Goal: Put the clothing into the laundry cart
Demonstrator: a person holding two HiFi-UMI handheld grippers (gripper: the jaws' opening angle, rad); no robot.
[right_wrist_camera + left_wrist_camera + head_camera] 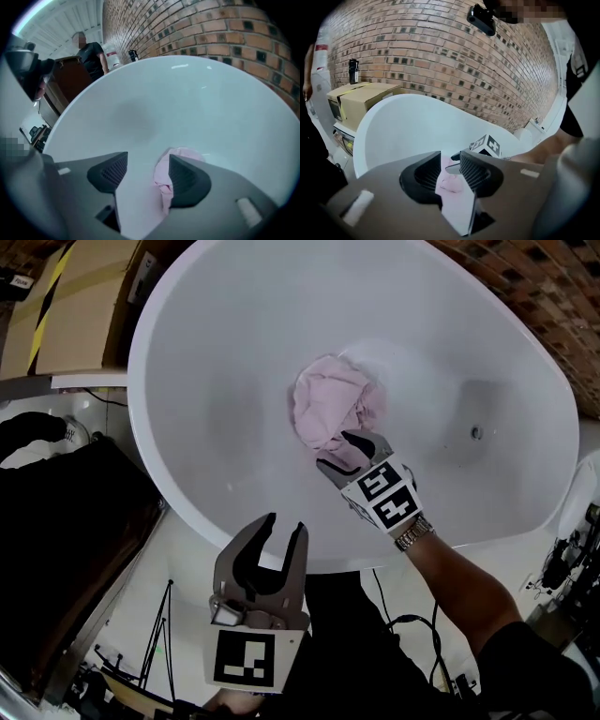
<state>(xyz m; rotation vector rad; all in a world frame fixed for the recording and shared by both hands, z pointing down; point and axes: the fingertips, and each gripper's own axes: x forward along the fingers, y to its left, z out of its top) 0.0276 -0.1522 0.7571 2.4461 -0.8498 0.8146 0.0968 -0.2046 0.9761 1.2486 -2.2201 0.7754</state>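
Note:
A crumpled pink piece of clothing (336, 409) lies on the bottom of a big white tub (216, 381). My right gripper (345, 452) reaches down into the tub at the near edge of the cloth. In the right gripper view, my right gripper (147, 171) is open, and the pink cloth (164, 180) rests against the inner side of one jaw only. My left gripper (284, 526) hangs open over the tub's near rim, with nothing between its jaws. In the left gripper view, the pink cloth (451, 183) and the right gripper's marker cube (487, 146) show beyond its jaws.
A cardboard box (66, 306) stands beyond the tub's left end. A dark, bulky thing (66, 540) fills the floor at the left. A brick wall (440, 56) runs behind the tub. Tripod legs (164, 624) and cables lie on the floor near me. A person in black (91, 54) stands farther off.

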